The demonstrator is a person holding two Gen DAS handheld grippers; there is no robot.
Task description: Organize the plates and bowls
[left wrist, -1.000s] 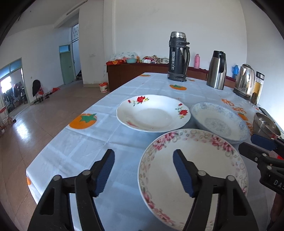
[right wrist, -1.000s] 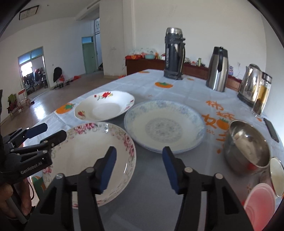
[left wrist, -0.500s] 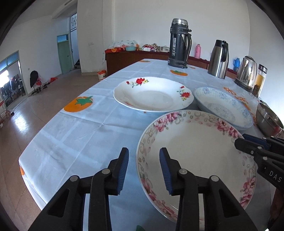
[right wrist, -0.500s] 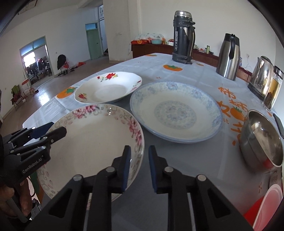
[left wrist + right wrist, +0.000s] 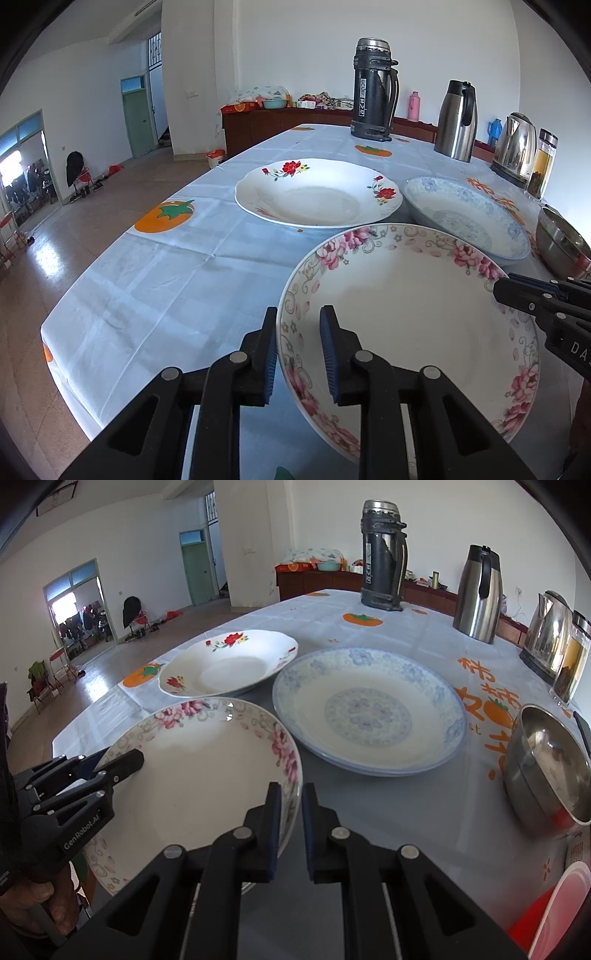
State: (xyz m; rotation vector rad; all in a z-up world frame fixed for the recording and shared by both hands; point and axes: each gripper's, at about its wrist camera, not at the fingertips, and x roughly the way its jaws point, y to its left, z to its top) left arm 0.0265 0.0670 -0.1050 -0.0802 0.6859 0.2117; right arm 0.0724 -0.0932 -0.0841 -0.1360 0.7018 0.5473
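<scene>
Where the table (image 5: 177, 266) drops off to the tiled floor on the left, its pale cloth shows a printed orange persimmon (image 5: 164, 218). Next along, the left gripper (image 5: 298, 350) has its fingers narrow and still closing, one blue pad outside and one inside the left rim of the pink-flowered plate (image 5: 410, 321), which sits at the near edge of the table. Whether the pads already press on the rim cannot be told. Beyond that plate lies the red-rose plate (image 5: 317, 192), and to its right, just beside it, the blue-patterned plate (image 5: 369, 709). On the pink-flowered plate's right rim, the right gripper (image 5: 291, 823) has its fingers drawn tight, one pad inside the rim and one outside, clamping it. Farther right stands a steel bowl (image 5: 550, 768), near the blue-patterned plate but apart from it, with a red-and-white container (image 5: 554, 915) at the lower right edge. Along the far side of the table, from left to right, stand a dark tall flask (image 5: 373, 88), a steel carafe (image 5: 457, 122), a kettle (image 5: 515, 147) and a glass jar (image 5: 542, 164).
</scene>
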